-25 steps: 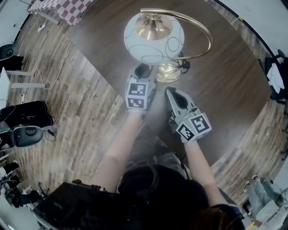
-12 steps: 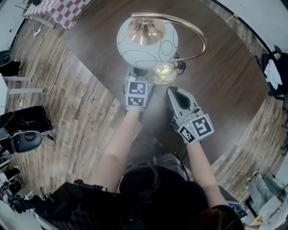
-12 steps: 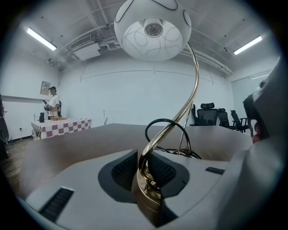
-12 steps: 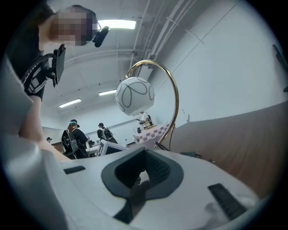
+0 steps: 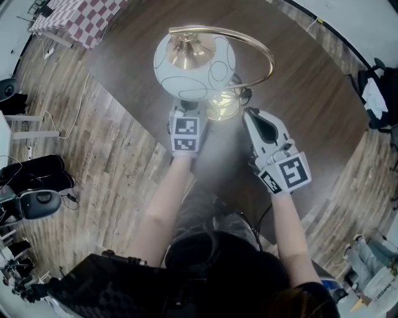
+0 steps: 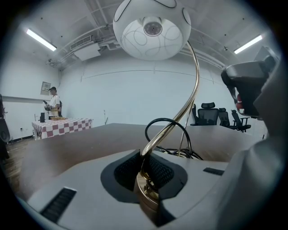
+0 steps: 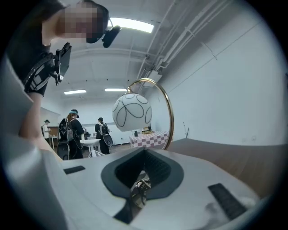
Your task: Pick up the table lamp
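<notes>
Lamp [image 5: 194, 59] near table [image 5: 298, 93] edge

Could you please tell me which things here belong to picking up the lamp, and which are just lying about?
Job: table lamp; left gripper, jaws just closing on its base.
Lying about: checked tablecloth; office chairs; black bag.

The left gripper [image 5: 186, 109] has just been closing its fingers onto the lamp base [image 6: 147, 196]; the right gripper [image 5: 254, 118], fingers together, hovers alongside.
</notes>
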`<state>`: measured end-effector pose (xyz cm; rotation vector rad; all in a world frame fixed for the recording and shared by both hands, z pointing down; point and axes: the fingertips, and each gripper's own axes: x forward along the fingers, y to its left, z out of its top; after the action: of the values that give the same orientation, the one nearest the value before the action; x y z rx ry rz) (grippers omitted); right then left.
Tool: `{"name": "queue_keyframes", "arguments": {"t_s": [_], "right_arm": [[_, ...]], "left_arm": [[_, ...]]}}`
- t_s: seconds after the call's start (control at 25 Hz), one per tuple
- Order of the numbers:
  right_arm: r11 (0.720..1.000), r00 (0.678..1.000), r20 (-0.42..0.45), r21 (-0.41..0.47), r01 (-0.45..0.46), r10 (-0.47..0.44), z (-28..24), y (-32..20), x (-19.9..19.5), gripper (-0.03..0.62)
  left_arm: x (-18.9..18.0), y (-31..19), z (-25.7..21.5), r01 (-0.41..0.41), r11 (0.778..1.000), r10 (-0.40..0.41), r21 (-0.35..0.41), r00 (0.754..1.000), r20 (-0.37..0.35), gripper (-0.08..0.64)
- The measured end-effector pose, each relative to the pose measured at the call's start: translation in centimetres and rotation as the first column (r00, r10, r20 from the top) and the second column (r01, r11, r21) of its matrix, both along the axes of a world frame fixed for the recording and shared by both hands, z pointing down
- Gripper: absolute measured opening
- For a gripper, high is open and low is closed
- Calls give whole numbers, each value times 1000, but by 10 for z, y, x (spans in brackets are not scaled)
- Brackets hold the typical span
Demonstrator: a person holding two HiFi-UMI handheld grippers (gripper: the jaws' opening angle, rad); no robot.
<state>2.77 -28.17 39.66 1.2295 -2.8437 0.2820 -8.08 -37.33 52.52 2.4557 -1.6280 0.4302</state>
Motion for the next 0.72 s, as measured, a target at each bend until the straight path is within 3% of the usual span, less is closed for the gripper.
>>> {"name": "queue_keyframes", "arguments": {"t_s": [0.36, 0.6, 0.72], "right_arm": [[983, 989, -137, 184, -19, 45, -53, -24, 22, 37], [969, 990, -103, 239, -64, 91, -85, -38, 34, 66], [965, 994, -69, 253, -70, 90, -99, -44, 34, 110]], "left_arm": [[-1, -1, 0, 9, 1000, -9, -9, 1000, -4, 34], [-1, -1, 0, 13, 1000, -13, -14, 1000, -14, 34], [-1, -1, 0, 11, 1000, -11, -17, 1000, -18, 35]]}}
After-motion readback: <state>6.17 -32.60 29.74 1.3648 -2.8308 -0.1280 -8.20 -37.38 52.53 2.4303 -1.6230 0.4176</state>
